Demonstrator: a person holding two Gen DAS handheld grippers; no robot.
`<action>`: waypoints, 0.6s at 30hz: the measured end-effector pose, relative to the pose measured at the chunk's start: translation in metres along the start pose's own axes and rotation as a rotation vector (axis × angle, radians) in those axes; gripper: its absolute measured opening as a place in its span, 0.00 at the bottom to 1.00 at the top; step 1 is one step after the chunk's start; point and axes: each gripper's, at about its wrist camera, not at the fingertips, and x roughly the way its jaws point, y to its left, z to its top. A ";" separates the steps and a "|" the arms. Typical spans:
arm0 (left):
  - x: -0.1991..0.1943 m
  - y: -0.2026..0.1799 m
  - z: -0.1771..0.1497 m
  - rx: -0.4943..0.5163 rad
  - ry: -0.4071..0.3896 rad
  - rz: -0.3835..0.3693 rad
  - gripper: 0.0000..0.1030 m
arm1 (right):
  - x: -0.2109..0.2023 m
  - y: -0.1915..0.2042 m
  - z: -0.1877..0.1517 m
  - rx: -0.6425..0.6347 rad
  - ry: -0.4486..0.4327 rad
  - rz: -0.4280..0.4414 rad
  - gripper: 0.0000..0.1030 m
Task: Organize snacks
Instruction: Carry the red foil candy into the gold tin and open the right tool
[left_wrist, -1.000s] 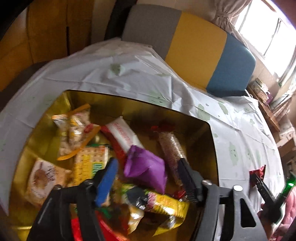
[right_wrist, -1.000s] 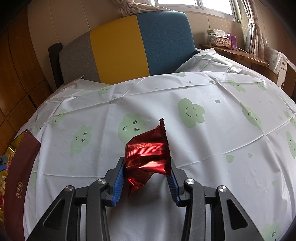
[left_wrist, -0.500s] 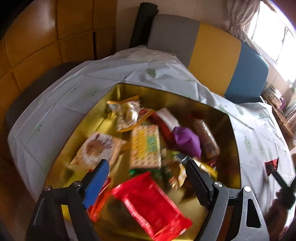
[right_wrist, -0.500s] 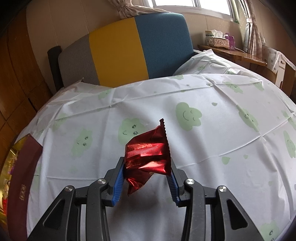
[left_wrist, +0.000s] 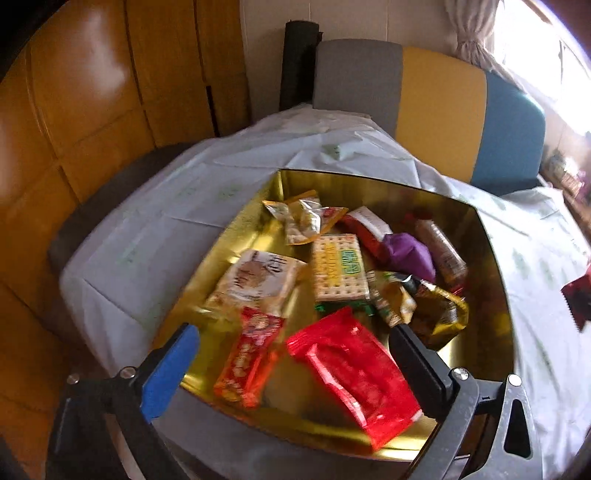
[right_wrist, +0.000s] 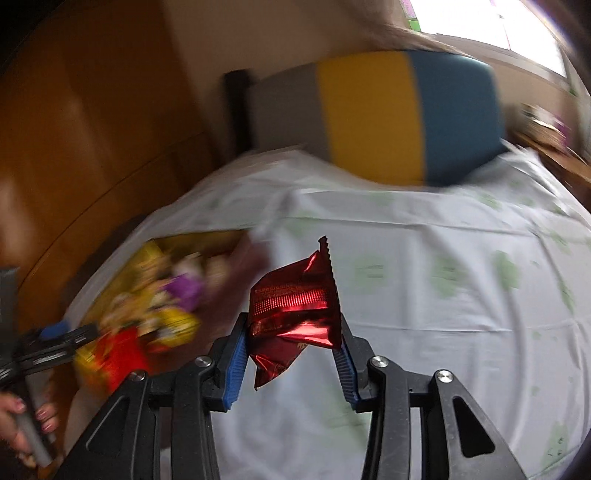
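A gold box (left_wrist: 255, 221) on the table holds several snack packets, among them a red packet (left_wrist: 351, 369), a cracker pack (left_wrist: 338, 267) and a purple packet (left_wrist: 408, 253). My left gripper (left_wrist: 291, 350) is open and empty, above the box's near edge. My right gripper (right_wrist: 290, 345) is shut on a dark red foil packet (right_wrist: 295, 306), held above the tablecloth to the right of the box (right_wrist: 147, 258). That packet shows at the right edge of the left wrist view (left_wrist: 578, 299). The left gripper shows blurred in the right wrist view (right_wrist: 55, 339).
The table wears a white cloth with green smiley clouds (right_wrist: 443, 277). A grey, yellow and blue chair back (left_wrist: 424, 103) stands behind the table. Wooden panelling (left_wrist: 92, 92) lies to the left. A window (right_wrist: 498, 26) is at the far right.
My left gripper has pulled back and up from the box, so more of the box and its packets shows. My right gripper has swung left toward the box with the red foil packet.
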 end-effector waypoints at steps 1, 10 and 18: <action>-0.001 0.000 -0.002 0.009 0.003 0.000 1.00 | -0.001 0.017 -0.001 -0.036 0.004 0.029 0.42; -0.005 0.011 -0.016 -0.011 0.044 0.008 1.00 | 0.020 0.099 -0.023 -0.218 0.092 0.125 0.43; -0.008 0.020 -0.025 -0.028 0.052 -0.013 1.00 | 0.048 0.125 -0.038 -0.277 0.203 0.114 0.45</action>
